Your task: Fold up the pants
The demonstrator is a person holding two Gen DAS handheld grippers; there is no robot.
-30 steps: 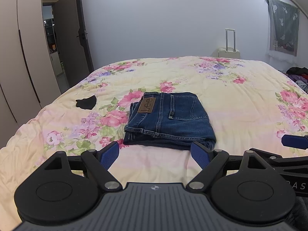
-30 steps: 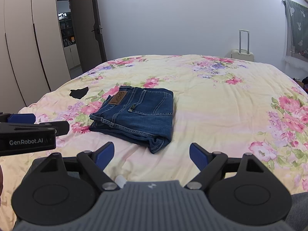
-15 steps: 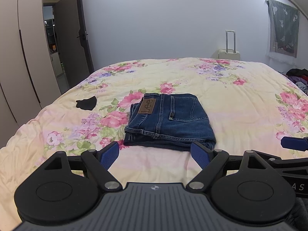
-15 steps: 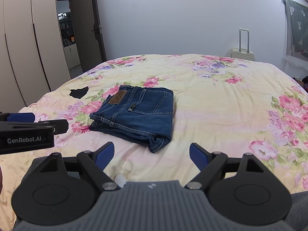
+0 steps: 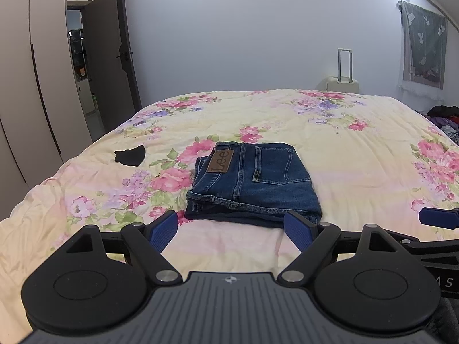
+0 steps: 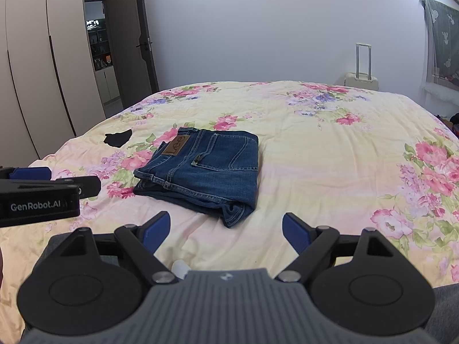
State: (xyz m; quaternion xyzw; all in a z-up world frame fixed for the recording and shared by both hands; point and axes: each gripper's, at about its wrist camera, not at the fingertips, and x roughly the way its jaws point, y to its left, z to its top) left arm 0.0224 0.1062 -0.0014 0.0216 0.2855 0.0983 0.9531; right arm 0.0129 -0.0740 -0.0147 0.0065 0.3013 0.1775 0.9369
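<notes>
2 grippers sat low over the bed, and between them lay the prize: the jeans (image 5: 252, 183), dark blue denim, folded down into a compact, roughly square bundle. The seat side faced up, showing a back pocket (image 5: 279, 163) with its orange stitching and a brown leather "Lee" patch (image 5: 220, 161) at the waistband. Layers stacked at the near edge, with a darker fold peeking out underneath, and in the right wrist view 1 hem corner (image 6: 235, 215) poked out toward the camera.

The bundle rested flat on the floral quilt (image 5: 358, 154), near the middle of the bed's nearer half. The left gripper (image 5: 231, 229) had its blue pads spread wide, holding nothing; the jeans lay just beyond those fingertips, roughly centred between them, though I could not tell whether the right pad touched the cloth. The right gripper (image 6: 226, 228) was likewise spread wide and empty, with the jeans ahead and slightly to its left, clear of both pads.

A small black scrap of cloth (image 5: 129, 156) lay on the quilt, left of the jeans and apart from them. At the far wall stood a cream suitcase (image 5: 342, 83), handle raised, closed, so its contents were not visible. Wardrobe doors (image 5: 37, 86) ran along the left, shut.
</notes>
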